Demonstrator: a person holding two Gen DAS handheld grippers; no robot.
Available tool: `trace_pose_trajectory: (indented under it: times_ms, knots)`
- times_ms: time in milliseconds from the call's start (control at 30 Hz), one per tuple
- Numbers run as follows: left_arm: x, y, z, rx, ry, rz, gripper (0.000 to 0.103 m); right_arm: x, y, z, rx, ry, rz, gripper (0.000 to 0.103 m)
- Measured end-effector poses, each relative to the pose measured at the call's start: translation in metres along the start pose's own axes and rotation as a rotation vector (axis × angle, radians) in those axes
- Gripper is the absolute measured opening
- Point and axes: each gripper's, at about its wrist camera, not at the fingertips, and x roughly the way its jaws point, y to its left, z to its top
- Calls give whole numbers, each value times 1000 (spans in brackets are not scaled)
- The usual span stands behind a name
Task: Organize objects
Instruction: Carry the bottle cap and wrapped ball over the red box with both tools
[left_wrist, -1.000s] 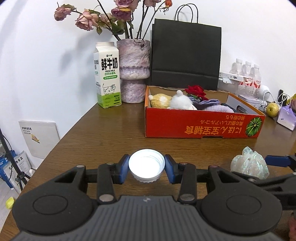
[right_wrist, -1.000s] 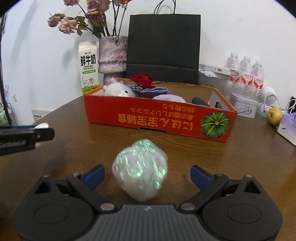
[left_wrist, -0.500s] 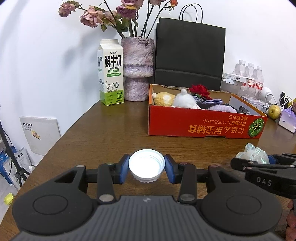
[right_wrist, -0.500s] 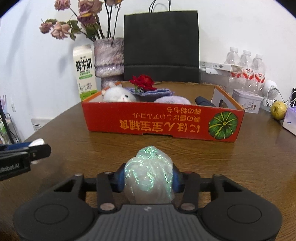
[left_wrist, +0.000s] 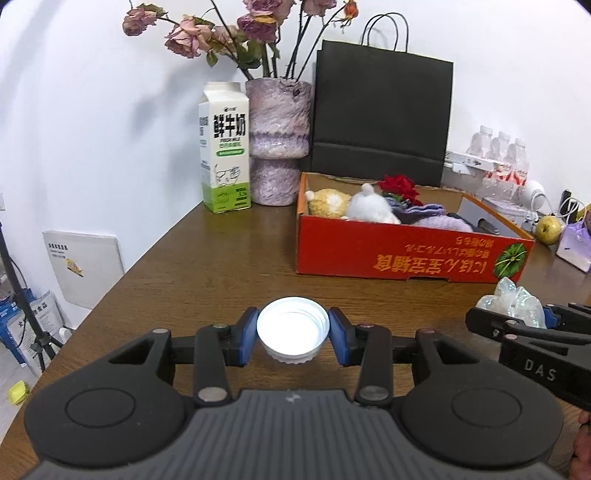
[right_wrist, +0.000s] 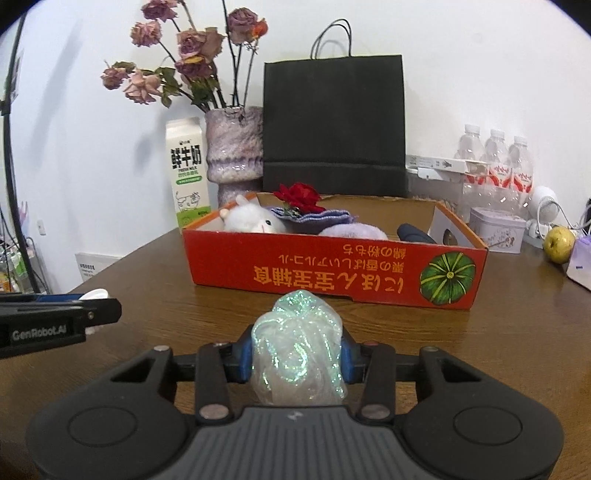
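Observation:
My left gripper (left_wrist: 292, 334) is shut on a white bottle cap (left_wrist: 292, 332), held above the wooden table (left_wrist: 207, 269). My right gripper (right_wrist: 297, 354) is shut on a crumpled iridescent plastic ball (right_wrist: 298, 354), which also shows at the right of the left wrist view (left_wrist: 511, 301). A red cardboard box (right_wrist: 332, 273) stands ahead of both grippers; it holds a white plush toy (right_wrist: 251, 221), a yellow plush toy (left_wrist: 328, 203), a red flower (right_wrist: 297, 195) and purple cloth items (right_wrist: 351, 232). The left gripper shows at the left of the right wrist view (right_wrist: 55, 321).
Behind the box stand a milk carton (left_wrist: 225, 147), a purple vase (left_wrist: 277, 140) with dried roses and a black paper bag (left_wrist: 380, 114). To the right are water bottles (right_wrist: 495, 158), a tin (right_wrist: 496, 229), a yellow-green apple (right_wrist: 559, 243) and a purple bag (left_wrist: 576, 245).
My right gripper has shut on the iridescent plastic ball and lifted it. Both grippers have risen a little. The left gripper still holds the cap.

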Motion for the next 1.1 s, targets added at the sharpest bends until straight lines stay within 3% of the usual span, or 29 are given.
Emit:
trace_pose_trajectory:
  times_ms: [500,800,1100]
  knots:
    - [-7,-42,33,-34,-92,-41,41,-16,-22,41,0,-173,-27,41]
    - [9,-70,63,-32,-180,-42,41,1,-41,61,17,-227,-33,41]
    - [44,-86,90,-48,-205,-58,41,30,-59,82,16,-251,-29,41]
